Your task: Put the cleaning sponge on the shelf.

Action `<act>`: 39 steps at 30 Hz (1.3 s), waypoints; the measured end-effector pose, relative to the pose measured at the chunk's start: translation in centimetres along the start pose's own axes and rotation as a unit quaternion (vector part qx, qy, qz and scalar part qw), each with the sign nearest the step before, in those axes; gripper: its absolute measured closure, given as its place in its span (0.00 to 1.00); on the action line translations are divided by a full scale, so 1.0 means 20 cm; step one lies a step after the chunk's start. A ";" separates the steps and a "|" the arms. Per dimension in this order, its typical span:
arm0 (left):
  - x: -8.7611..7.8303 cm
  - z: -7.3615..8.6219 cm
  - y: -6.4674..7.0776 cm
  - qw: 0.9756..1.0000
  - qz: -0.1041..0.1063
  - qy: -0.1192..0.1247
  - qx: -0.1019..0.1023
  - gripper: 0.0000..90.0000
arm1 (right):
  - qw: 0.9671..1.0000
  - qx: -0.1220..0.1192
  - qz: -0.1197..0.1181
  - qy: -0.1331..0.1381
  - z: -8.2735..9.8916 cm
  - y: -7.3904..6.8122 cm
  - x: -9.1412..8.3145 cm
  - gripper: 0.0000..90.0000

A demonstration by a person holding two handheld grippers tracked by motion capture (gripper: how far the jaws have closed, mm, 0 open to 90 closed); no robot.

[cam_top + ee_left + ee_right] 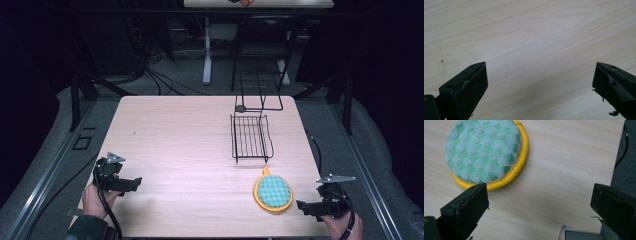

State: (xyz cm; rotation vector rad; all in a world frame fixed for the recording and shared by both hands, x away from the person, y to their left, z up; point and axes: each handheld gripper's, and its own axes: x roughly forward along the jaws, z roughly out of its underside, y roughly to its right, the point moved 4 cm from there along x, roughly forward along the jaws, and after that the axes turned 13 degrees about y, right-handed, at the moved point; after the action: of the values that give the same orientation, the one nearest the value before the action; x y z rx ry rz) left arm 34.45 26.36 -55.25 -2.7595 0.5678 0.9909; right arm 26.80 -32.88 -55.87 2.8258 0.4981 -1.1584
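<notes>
High view first: the right gripper (309, 206) sits at the near right corner of the table (190, 135), jaws spread and holding nothing. The sponge (273, 192), a round green-checked pad in a yellow rim, lies flat just to the left of that gripper, near it but not touching. Beyond the sponge, farther from the gripper, stands a black wire rack (251, 138), its tray low on the table and a taller frame rising behind. The left gripper (131, 183) rests at the near left edge, well apart from both sponge and rack, jaws also spread and empty.

Left gripper view: its two black jaws stand wide apart over bare wood grain, with nothing between them.

Right gripper view: the jaws are wide open. The sponge (485, 152) lies ahead and to the left, its yellow rim just beyond the tip of the left jaw; bare table lies in the gap between the jaws. The table's edge runs close past the right jaw, with dark floor beyond it.

Judging from this, the reach is off centre: closing now would catch air, or only nip the rim and flip or push the sponge away. The pad is soft and low, so a shallow pinch could slip off. Swinging left too fast might shove it toward the rack. The table edge is close on the right, so a push that way could drop it.
</notes>
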 end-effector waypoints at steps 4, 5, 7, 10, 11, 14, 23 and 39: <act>0.01 0.00 0.00 1.000 0.002 -0.004 0.001 0.00 | 1.000 -0.003 -0.007 -0.001 -0.01 -0.02 0.01 0.02; 0.01 0.00 0.00 1.000 0.002 -0.003 0.001 0.00 | 1.000 -0.004 -0.009 -0.001 -0.01 -0.03 0.01 0.02; 0.02 -0.01 0.00 1.000 0.007 -0.003 0.003 0.00 | 1.000 -0.009 -0.011 0.000 -0.02 -0.04 0.02 0.02; 0.02 -0.01 0.01 1.000 0.010 -0.007 0.006 0.00 | 1.000 -0.014 -0.014 -0.002 -0.03 -0.06 0.03 0.02; 0.02 0.00 0.01 1.000 0.011 -0.008 0.007 0.00 | 1.000 -0.015 -0.015 -0.001 -0.03 -0.07 0.04 0.02; 0.02 0.00 0.01 1.000 0.012 -0.008 0.007 0.00 | 1.000 -0.017 -0.021 -0.002 -0.04 -0.08 0.05 0.02; 0.04 0.00 0.01 1.000 0.017 -0.013 0.009 0.00 | 0.999 -0.019 -0.035 0.000 -0.07 -0.12 0.13 0.00; 0.05 0.01 0.01 0.999 0.017 -0.031 0.017 0.00 | 0.997 -0.052 -0.051 -0.024 -0.14 -0.24 0.29 0.25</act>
State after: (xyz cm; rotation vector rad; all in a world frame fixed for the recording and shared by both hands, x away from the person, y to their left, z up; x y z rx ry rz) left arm 34.94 25.89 -56.01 -2.6877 0.6175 1.0597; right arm 31.20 -26.32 -57.51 2.7073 0.6858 -1.1771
